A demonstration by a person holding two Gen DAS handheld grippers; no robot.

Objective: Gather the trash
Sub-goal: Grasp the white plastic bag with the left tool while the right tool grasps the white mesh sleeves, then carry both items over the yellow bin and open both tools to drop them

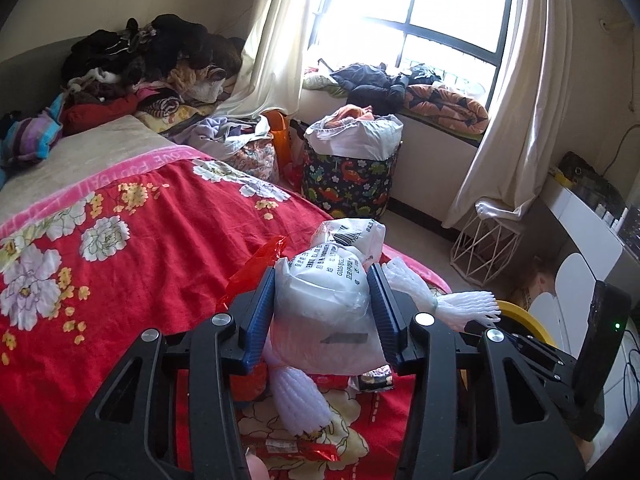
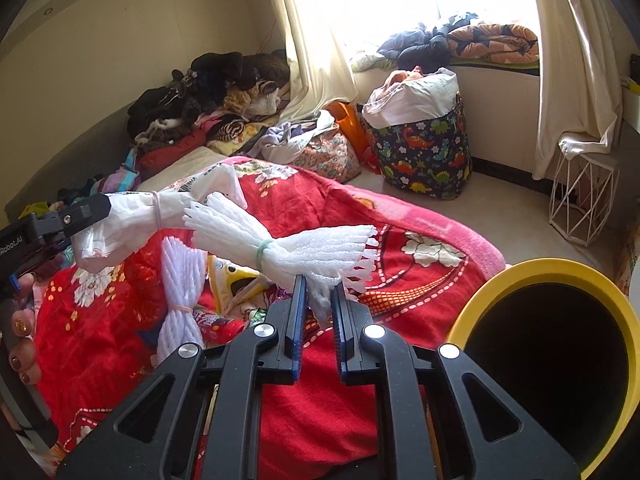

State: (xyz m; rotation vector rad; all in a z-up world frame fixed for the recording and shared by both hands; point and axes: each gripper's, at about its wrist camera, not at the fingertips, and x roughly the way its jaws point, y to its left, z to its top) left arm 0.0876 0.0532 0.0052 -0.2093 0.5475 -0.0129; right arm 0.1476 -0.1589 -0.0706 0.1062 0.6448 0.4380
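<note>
Between the blue pads of my left gripper (image 1: pixel 324 276) sits a white plastic bag (image 1: pixel 326 296) with black print, held above the red flowered bedspread (image 1: pixel 132 264). My right gripper (image 2: pixel 319 286) is shut on one end of a white foam-net bundle (image 2: pixel 276 246) tied with a green band, also lifted off the bed. A yellow-rimmed trash bin (image 2: pixel 540 270) with a dark inside stands just right of the right gripper. A second foam-net bundle (image 2: pixel 180 280) and a red snack wrapper (image 1: pixel 296 450) lie on the bedspread. The right wrist view shows the left gripper (image 2: pixel 96 210) with its bag (image 2: pixel 132 216) at the far left.
A heap of dark clothes (image 1: pixel 152 60) covers the bed's far end. On the floor stand a dinosaur-print hamper (image 1: pixel 348 184), a white wire stool (image 1: pixel 484 248) and an orange bag (image 1: pixel 280 132). Curtains hang by the window (image 1: pixel 420 12). A hand's fingers (image 2: pixel 24 344) show at the left edge.
</note>
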